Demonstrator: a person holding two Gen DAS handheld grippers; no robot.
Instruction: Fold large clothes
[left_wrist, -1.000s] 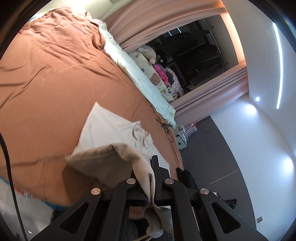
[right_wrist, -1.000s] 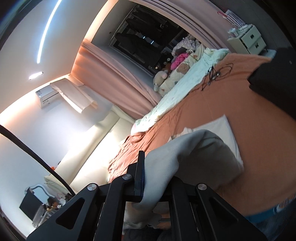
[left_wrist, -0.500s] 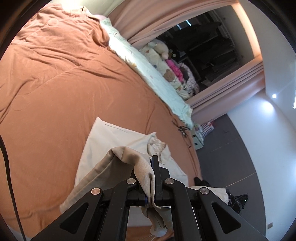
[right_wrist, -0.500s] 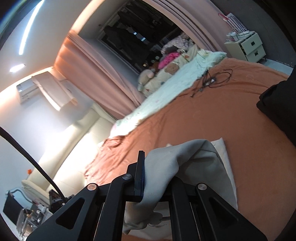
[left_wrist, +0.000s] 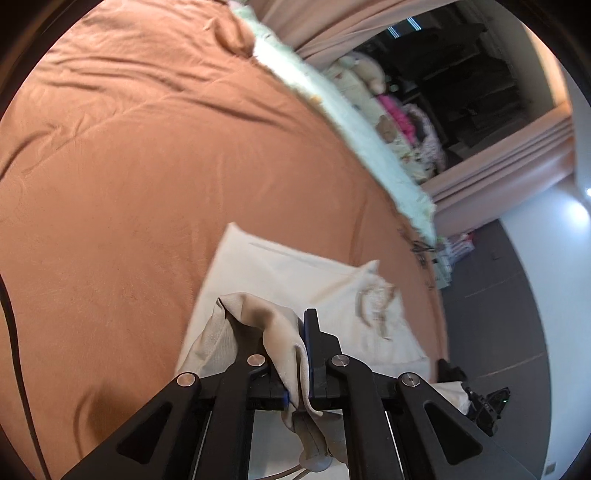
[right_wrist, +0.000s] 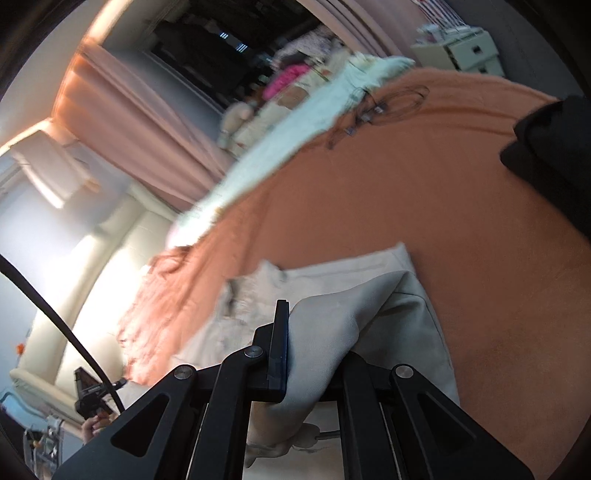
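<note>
**Both claws gripping a cream garment over the bed**

The left claw (left_wrist: 301, 354) is pinching a fold of the cream garment (left_wrist: 295, 273), its jaws having just been easing open slightly with cloth between them. The right claw (right_wrist: 314, 350) is clenching another fold of it (right_wrist: 332, 314). The garment is lying partly spread on the orange bedspread (left_wrist: 147, 166).
</note>
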